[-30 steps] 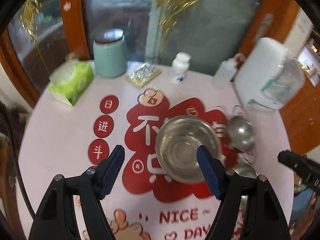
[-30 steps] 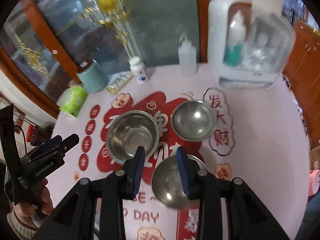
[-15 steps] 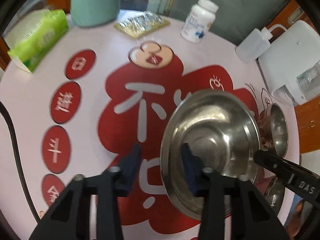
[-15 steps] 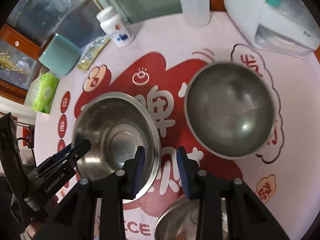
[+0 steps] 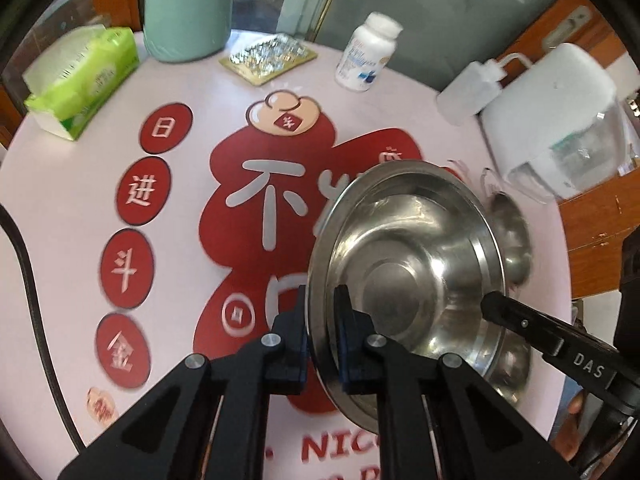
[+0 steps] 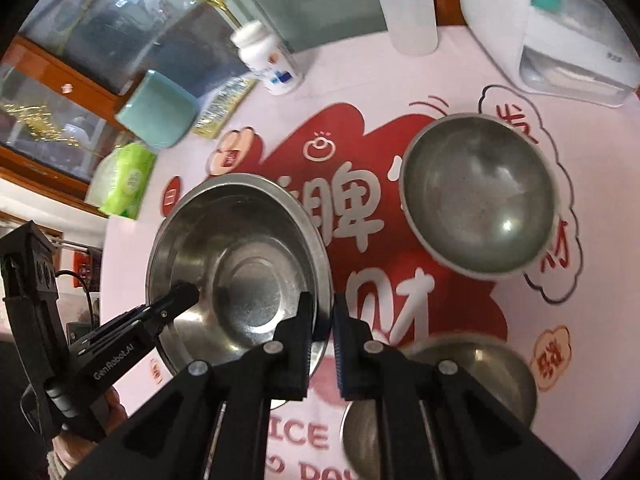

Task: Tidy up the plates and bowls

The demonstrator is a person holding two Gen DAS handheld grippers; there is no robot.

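Observation:
A large steel bowl point(image 5: 408, 280) sits on the pink table mat with red lettering. My left gripper point(image 5: 323, 332) is closing tight on the bowl's left rim, one pad inside and one outside. My right gripper point(image 6: 323, 320) grips the opposite rim of the same bowl point(image 6: 240, 264) in the same way, its jaws closing tight. Each gripper shows in the other's view: the right one point(image 5: 520, 320), the left one point(image 6: 176, 300). A medium steel bowl point(image 6: 480, 192) stands to the right, apart. A third steel bowl point(image 6: 492, 364) lies partly hidden under my right gripper.
Along the far edge stand a teal canister point(image 5: 188, 12), a green tissue pack point(image 5: 84, 80), a foil blister pack point(image 5: 268, 56), a white pill bottle point(image 5: 366, 54), a squeeze bottle point(image 6: 408, 4) and a white appliance point(image 5: 560, 112). A hand point(image 6: 80, 436) holds the left gripper.
Both grippers came down close to the table and their jaws went from open to closed, each onto one side of the large bowl's rim.

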